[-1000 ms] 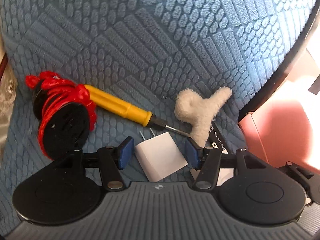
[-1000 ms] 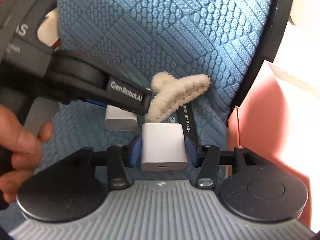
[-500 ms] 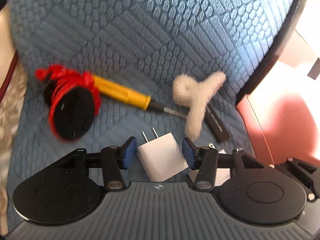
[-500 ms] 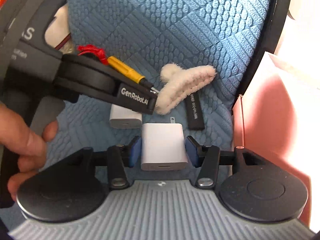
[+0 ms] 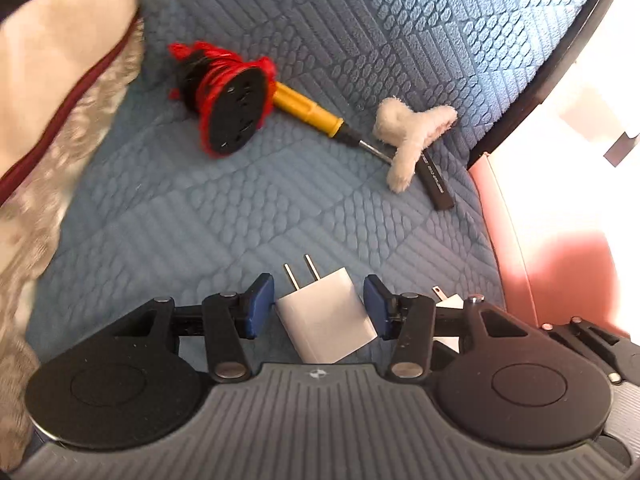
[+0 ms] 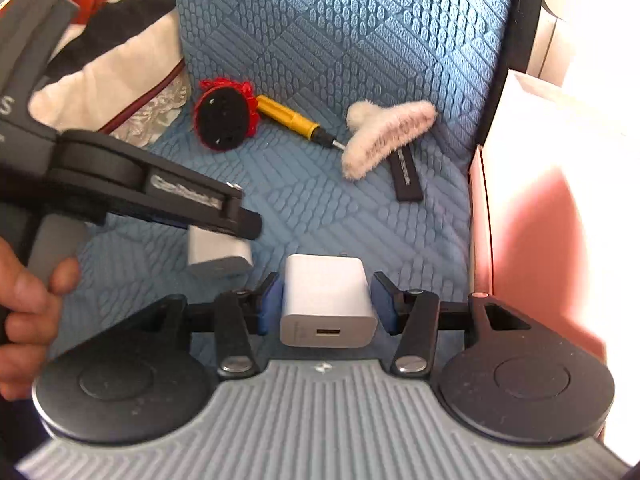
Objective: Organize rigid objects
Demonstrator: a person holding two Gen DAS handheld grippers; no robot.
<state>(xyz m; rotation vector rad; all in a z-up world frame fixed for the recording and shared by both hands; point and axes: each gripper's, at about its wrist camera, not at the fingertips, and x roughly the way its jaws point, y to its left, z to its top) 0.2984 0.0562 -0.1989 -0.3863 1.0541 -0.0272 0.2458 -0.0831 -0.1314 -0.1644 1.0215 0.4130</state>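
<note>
Each gripper holds a white charger plug above a blue quilted seat cushion (image 5: 280,208). My left gripper (image 5: 319,307) is shut on a white charger (image 5: 326,318) with its two prongs pointing forward. My right gripper (image 6: 326,303) is shut on a second white charger (image 6: 326,300), its USB port facing the camera. In the right wrist view the left gripper (image 6: 216,216) shows at the left with its charger (image 6: 218,254) below the fingers. On the cushion lie a black spool of red cord (image 5: 228,108), a yellow screwdriver (image 5: 316,116), a fluffy white clip (image 5: 412,136) and a black strip (image 5: 436,184).
A pink box (image 6: 536,240) stands right of the cushion past its black rim (image 6: 500,92). White, dark and lace fabric (image 6: 120,80) lies at the cushion's left edge. A hand (image 6: 28,312) holds the left gripper's handle.
Both grippers have pulled back and up from the cushion with their chargers. The spool, screwdriver and clip now look farther away. The left gripper's jaws closed in on its charger.
</note>
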